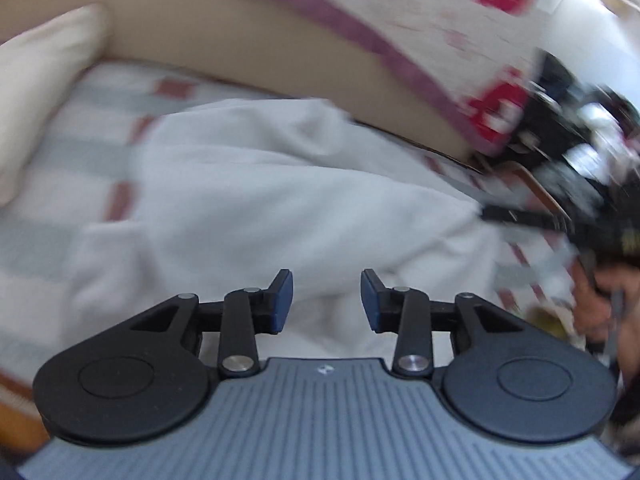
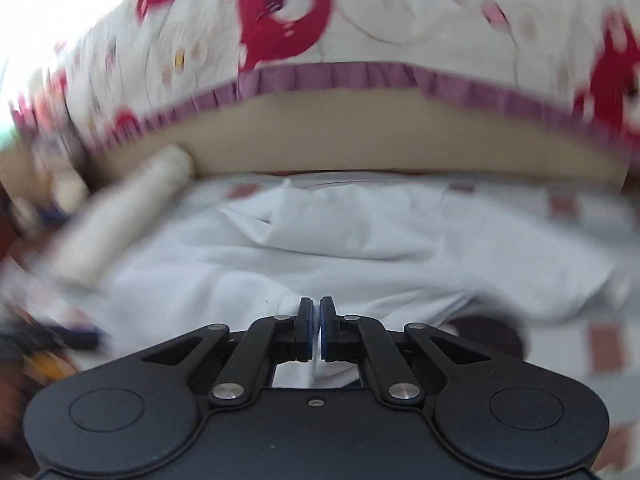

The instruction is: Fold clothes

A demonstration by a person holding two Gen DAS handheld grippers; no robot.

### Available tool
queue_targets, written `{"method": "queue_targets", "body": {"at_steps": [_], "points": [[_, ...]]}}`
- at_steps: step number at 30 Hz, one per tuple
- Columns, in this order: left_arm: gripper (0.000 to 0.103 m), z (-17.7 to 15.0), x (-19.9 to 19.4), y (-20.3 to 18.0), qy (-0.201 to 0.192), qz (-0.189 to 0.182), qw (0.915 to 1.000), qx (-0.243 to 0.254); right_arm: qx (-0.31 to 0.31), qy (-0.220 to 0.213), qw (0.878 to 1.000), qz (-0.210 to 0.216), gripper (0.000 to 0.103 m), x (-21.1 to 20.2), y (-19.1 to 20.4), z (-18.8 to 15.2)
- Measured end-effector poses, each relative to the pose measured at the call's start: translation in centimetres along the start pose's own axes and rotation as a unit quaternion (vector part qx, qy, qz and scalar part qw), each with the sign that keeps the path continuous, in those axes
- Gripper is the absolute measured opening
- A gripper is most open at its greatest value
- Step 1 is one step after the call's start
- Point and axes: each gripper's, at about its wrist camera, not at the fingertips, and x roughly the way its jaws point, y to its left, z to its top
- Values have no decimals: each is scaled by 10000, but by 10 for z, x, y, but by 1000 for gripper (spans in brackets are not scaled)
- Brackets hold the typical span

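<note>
1. Lying rumpled on striped bedding (image 1: 60, 184): white garment (image 1: 280, 200), below patterned quilt (image 2: 400, 20).
2. Hovering over garment: left claw (image 1: 326, 300), parted, nothing between pads.
3. Pinching garment's near edge: right claw (image 2: 316, 328), closed on fabric.
4. Resting at left: cream pillow (image 2: 132, 208).

My left gripper (image 1: 326, 300) over the white garment (image 1: 256, 200), jaws apart with nothing between, striped sheet (image 1: 60, 208) beneath, right gripper (image 1: 568, 184) blurred at far edge, cream pillow (image 1: 36, 80) beyond.
</note>
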Motion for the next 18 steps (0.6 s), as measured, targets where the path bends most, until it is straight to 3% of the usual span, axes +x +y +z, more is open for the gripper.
{"method": "queue_targets", "body": {"at_steps": [2,5,10,11,12,13,16,18], "points": [[45,-4,20,-22,211,-220,9984,469,66,-72,9999,39,4,-7,-9,-5],[45,-4,53,-48,454,-14,9954,846,-36,-140,9999,15,4,-13,-9,-9],[50,10,85,-67,251,546,9905,1240,-47,-352,9980,522,4,-50,-8,-10],[48,13,88,-70,183,576,9890,1351,-64,-323,9979,567,4,-55,-8,-12],[17,16,90,-72,138,557,9883,1411,-113,-230,9978,608,4,-57,-9,-15],[1,19,92,-71,132,453,9893,1382,-223,-96,9977,635,4,-55,-9,-18],[0,28,91,-69,162,216,9928,1168,-715,313,9962,398,6,-46,-5,-28],[0,30,89,-70,159,213,9933,1124,-924,545,9931,471,11,-41,1,-31]]}}
